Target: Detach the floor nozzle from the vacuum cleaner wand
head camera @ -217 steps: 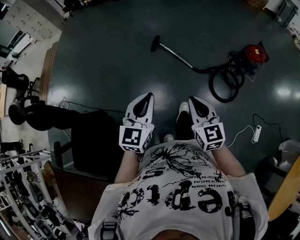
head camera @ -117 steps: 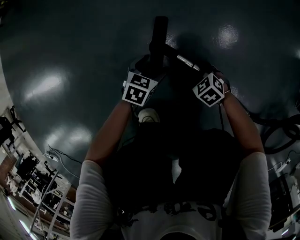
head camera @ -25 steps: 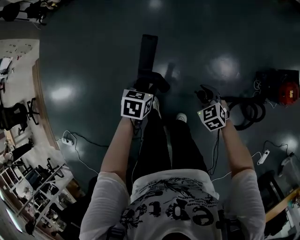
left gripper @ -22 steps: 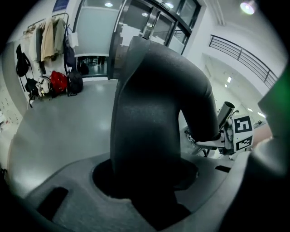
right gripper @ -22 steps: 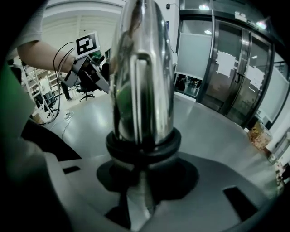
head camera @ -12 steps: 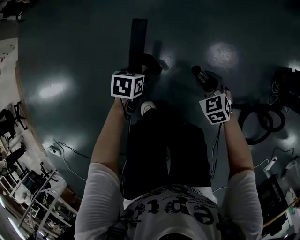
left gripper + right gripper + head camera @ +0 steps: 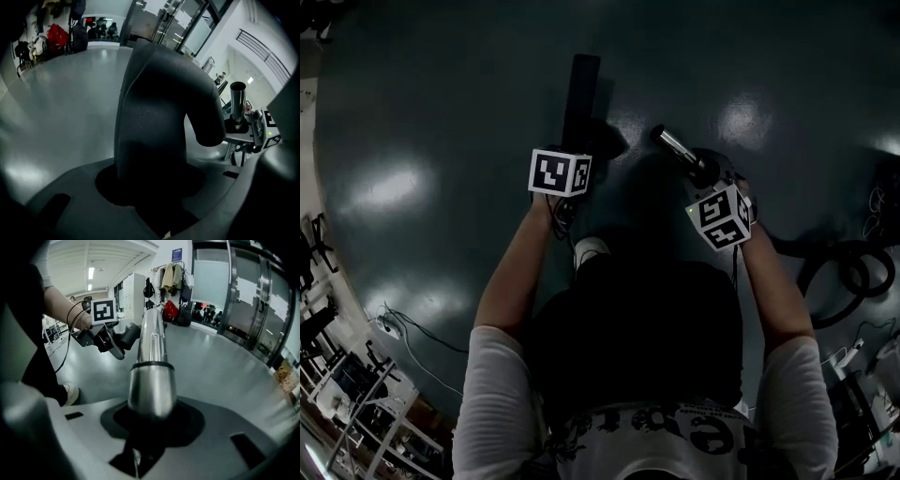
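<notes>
The black plastic floor nozzle [image 7: 581, 86] was already free of the shiny metal vacuum wand [image 7: 673, 146], with a clear gap of dark glossy floor [image 7: 441, 112] between the nozzle's curved neck and the wand's open end. I judged the separation done, with only the setting down left. The nozzle lay ahead of my left gripper [image 7: 579, 148], its long bar running straight away from me. That gripper was clamped on the neck, which filled the space between its jaws in the left gripper view. The wand lay to the right, slanting up and left toward the neck, so its tip pointed at the part it had come out of. My right gripper [image 7: 708, 178] was pinching the wand near its wider collar, and its jaws had just closed a little further on it. The head view gave the layout of both pieces, but not whether the nozzle touched the floor. The right gripper view showed the wand's length pointing at my left gripper, and the left gripper view showed the wand's hollow end [image 7: 237, 101] standing well clear of the neck.
</notes>
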A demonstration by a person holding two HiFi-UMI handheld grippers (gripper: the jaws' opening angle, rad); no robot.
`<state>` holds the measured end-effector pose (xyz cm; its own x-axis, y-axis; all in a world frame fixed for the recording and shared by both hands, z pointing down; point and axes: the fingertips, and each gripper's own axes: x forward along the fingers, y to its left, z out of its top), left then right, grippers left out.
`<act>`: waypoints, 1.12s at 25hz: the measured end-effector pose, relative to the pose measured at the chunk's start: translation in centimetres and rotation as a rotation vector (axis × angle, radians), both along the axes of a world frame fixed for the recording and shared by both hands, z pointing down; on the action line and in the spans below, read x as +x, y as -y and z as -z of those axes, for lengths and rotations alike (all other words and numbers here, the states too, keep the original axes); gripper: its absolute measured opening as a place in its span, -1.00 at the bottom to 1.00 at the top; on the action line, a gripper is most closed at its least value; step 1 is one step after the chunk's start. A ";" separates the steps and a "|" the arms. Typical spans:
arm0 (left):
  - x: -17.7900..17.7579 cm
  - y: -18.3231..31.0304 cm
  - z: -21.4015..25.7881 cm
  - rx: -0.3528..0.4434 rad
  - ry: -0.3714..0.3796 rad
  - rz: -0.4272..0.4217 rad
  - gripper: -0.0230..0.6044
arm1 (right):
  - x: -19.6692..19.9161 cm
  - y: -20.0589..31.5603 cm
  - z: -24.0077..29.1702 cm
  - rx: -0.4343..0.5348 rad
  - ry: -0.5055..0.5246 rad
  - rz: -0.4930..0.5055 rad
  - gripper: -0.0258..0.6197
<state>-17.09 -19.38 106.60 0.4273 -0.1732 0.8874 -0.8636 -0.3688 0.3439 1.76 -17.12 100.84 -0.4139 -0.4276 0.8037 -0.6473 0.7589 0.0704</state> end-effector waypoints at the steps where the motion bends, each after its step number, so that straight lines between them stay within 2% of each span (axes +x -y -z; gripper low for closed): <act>1: -0.1 -0.6 -1.4 -0.020 -0.008 0.013 -0.35 | -0.3 -0.6 -1.6 -0.040 -0.011 0.004 -0.51; 4: -0.9 -1.4 -4.9 -0.037 0.006 0.028 -0.35 | -0.9 -1.8 -6.3 -0.146 -0.047 0.015 -0.51; 8: -2.4 -1.8 -8.8 -0.040 0.086 0.010 -0.35 | -1.3 -2.8 -10.5 -0.227 -0.082 0.031 -0.51; 11: -2.8 -2.2 -10.1 -0.060 0.105 0.015 -0.35 | -1.8 -3.5 -12.5 -0.256 -0.111 0.038 -0.51; 15: -2.8 -2.8 -10.2 -0.065 0.108 -0.025 -0.35 | -1.8 -4.2 -14.9 -0.288 -0.156 0.034 -0.51; 19: -1.7 -2.4 -10.0 -0.047 0.115 -0.027 -0.33 | -0.9 -3.7 -14.9 -0.281 -0.112 0.003 -0.50; 21: -0.9 -2.9 -9.9 -0.047 0.062 -0.058 -0.17 | -0.7 -3.7 -15.0 -0.294 -0.089 -0.034 -0.47; 23: -0.1 -3.3 -9.5 -0.043 0.012 -0.084 0.22 | -0.7 -3.3 -14.8 -0.263 -0.121 -0.045 -0.41; 24: 0.0 -3.3 -9.3 -0.025 0.012 -0.098 0.52 | -0.5 -2.8 -14.7 -0.231 -0.143 -0.048 -0.29; 25: -0.2 -3.0 -9.1 0.005 0.026 -0.113 0.65 | -0.5 -2.4 -14.4 -0.200 -0.153 -0.052 -0.18; 28: -1.6 -1.8 -8.1 0.085 0.055 -0.112 0.65 | -1.2 -1.3 -12.0 -0.144 -0.087 -0.067 -0.15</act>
